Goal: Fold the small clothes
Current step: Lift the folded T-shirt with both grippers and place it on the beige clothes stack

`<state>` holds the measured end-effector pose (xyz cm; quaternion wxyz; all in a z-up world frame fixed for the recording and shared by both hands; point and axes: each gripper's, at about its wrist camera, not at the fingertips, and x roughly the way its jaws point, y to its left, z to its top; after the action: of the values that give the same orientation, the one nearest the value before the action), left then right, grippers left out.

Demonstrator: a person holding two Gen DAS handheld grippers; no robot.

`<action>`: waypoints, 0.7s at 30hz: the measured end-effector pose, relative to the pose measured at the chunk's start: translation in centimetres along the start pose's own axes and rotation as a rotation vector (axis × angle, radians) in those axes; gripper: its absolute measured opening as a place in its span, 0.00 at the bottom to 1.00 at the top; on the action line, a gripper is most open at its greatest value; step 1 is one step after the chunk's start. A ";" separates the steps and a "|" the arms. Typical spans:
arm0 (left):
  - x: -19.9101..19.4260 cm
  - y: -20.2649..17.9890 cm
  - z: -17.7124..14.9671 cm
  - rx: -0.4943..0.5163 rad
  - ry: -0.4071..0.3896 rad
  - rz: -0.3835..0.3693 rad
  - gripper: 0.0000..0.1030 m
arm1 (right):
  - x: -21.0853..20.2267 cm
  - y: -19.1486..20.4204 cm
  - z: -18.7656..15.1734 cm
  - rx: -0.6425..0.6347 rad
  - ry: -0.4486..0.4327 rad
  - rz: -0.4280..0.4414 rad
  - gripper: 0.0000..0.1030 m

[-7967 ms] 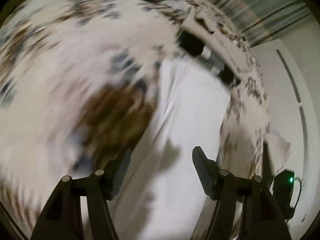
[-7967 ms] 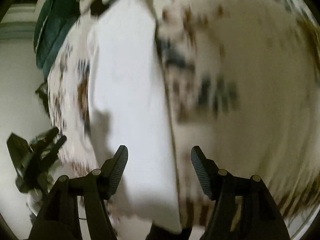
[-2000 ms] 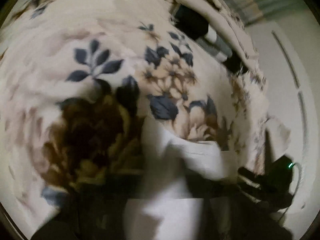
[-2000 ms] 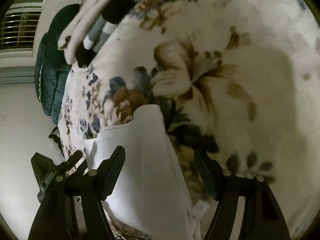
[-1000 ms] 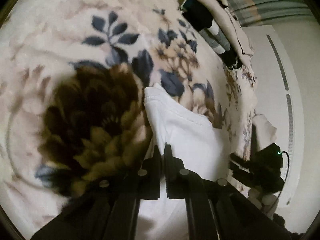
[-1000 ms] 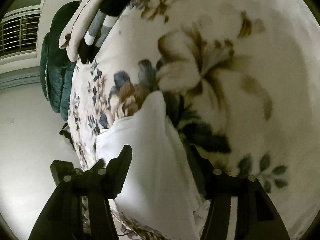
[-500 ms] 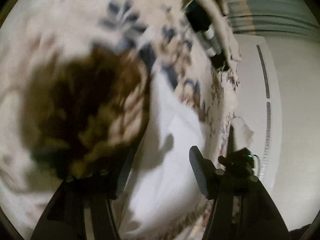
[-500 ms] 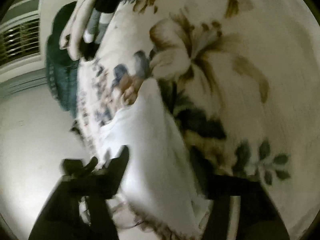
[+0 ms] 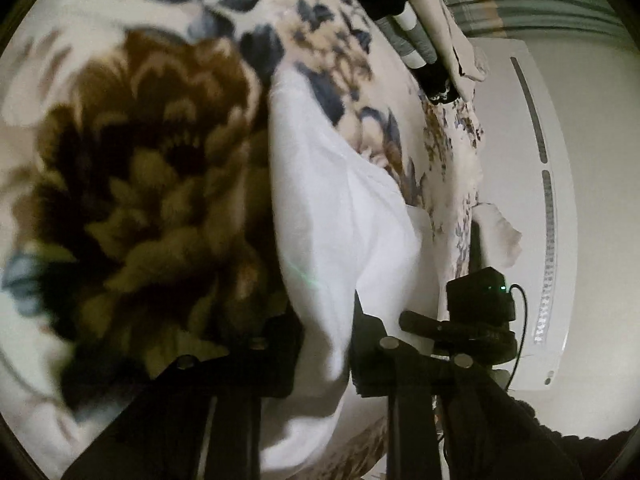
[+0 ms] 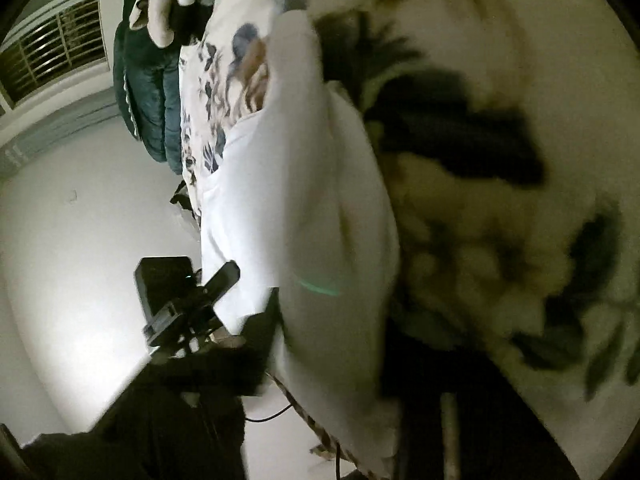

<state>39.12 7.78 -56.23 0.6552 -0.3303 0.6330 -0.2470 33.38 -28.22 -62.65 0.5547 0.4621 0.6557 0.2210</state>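
Observation:
A small white garment [image 9: 336,200] lies folded lengthwise on the floral blanket [image 9: 140,152] near the bed's edge. My left gripper [image 9: 326,340] is closing around its near end, with cloth bunched between the two fingers. In the right wrist view the same white garment [image 10: 296,184] runs up the middle. My right gripper [image 10: 332,320] has its fingers on either side of the near end, with cloth between them. That view is blurred by motion.
A pile of folded clothes [image 9: 416,28] lies at the far end of the bed. A dark teal pillow [image 10: 148,88] leans at the bed's head. The opposite gripper with a green light [image 9: 480,300] shows beside the bed edge. A white wall unit [image 9: 536,200] stands beyond.
The left jaws were shut a second ago, opened wide half a second ago and have now narrowed around the garment's near end. The right jaws have also narrowed onto the cloth. Both cameras swung.

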 end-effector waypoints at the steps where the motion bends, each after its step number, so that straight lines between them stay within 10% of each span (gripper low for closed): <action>1: -0.3 -0.5 0.0 0.011 -0.003 0.006 0.15 | 0.0 0.5 -0.1 -0.012 -0.010 -0.010 0.24; 12: -5.8 -9.3 6.4 0.123 -0.041 -0.018 0.15 | -5.8 11.2 1.0 -0.105 -0.123 -0.046 0.17; 21: -7.0 -19.7 21.2 0.240 -0.168 -0.028 0.16 | -13.3 23.8 12.2 -0.222 -0.286 -0.055 0.17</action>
<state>61.50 2.49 -37.30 0.7372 -0.2777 0.5372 -0.3013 52.77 -30.95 -40.06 0.6957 0.4065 0.5542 0.2088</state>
